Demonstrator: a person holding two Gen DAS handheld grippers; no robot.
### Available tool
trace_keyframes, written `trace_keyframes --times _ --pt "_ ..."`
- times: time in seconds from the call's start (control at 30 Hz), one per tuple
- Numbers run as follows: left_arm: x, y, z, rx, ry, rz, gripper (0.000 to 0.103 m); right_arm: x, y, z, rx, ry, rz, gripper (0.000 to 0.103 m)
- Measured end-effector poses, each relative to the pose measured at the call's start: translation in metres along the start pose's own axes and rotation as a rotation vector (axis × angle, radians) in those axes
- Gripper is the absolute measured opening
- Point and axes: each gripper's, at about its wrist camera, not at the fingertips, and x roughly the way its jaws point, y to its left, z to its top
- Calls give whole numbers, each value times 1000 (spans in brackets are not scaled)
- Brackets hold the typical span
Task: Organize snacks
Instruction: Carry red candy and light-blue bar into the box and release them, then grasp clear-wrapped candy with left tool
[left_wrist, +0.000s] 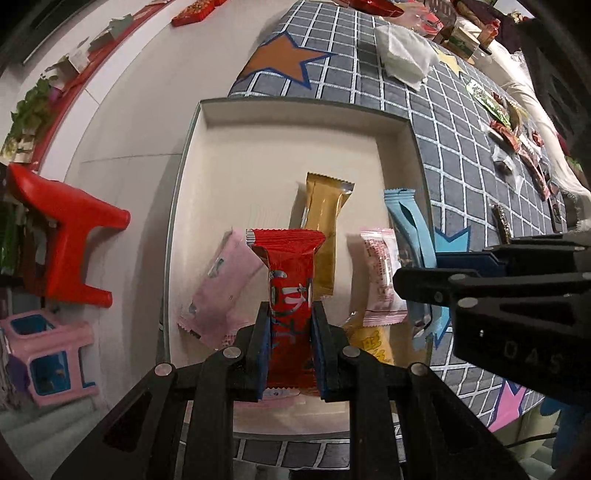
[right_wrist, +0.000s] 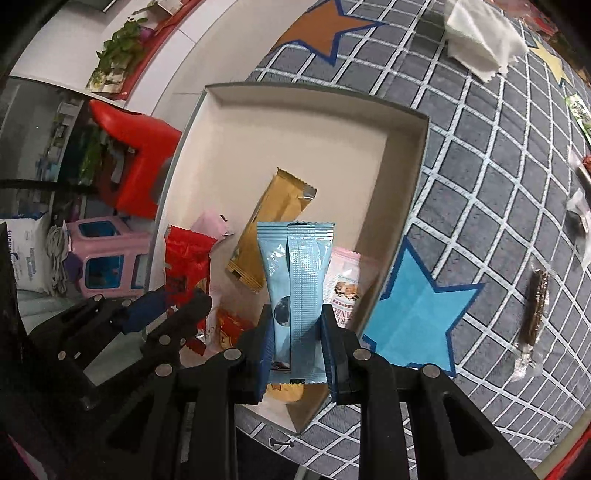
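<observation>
My left gripper (left_wrist: 289, 325) is shut on a red snack packet (left_wrist: 290, 280), held upright over the shallow cream box (left_wrist: 258, 155). The right gripper (right_wrist: 294, 325) is shut on a light blue snack packet (right_wrist: 299, 280) above the box's (right_wrist: 295, 122) near right side. Inside the box lie a gold packet (left_wrist: 325, 229), a pink packet (left_wrist: 221, 288), a pink-and-white packet (left_wrist: 382, 280) and a yellow packet (left_wrist: 369, 341). In the right wrist view the gold packet (right_wrist: 273, 221) lies mid-box, and the left gripper (right_wrist: 170, 306) with its red packet (right_wrist: 186, 258) shows at left.
The box sits on a grey checked cloth with coloured stars (right_wrist: 498, 184). A folded white cloth (left_wrist: 402, 55) lies beyond it. Several loose snacks (left_wrist: 517, 147) are scattered at the right, a dark bar (right_wrist: 533, 306) among them. Red (left_wrist: 70, 236) and pink (left_wrist: 48, 358) stools stand on the floor at left.
</observation>
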Motion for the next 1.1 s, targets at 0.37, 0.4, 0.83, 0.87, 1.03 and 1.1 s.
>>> trace_keyframes --times 0.37,0.4,0.83,0.87,1.03,1.1 --pt "2 -4 -2 7 0 37 63 8 -4 2 33 40 7 26" --pt "1 -4 -1 8 -2 37 67 8 -5 2 36 41 9 27" --pt "-5 -25 5 42 -9 47 77 -10 -42 -14 110 12 -44 103" --pt "-6 -27 5 47 -11 45 77 -11 -49 -18 123 15 -50 103" --pt "-8 -45 9 90 -12 33 77 -14 -91 -41 218 26 -83 103" --pt "-8 -55 11 112 -11 28 77 -14 -111 -52 268 31 -94 103"
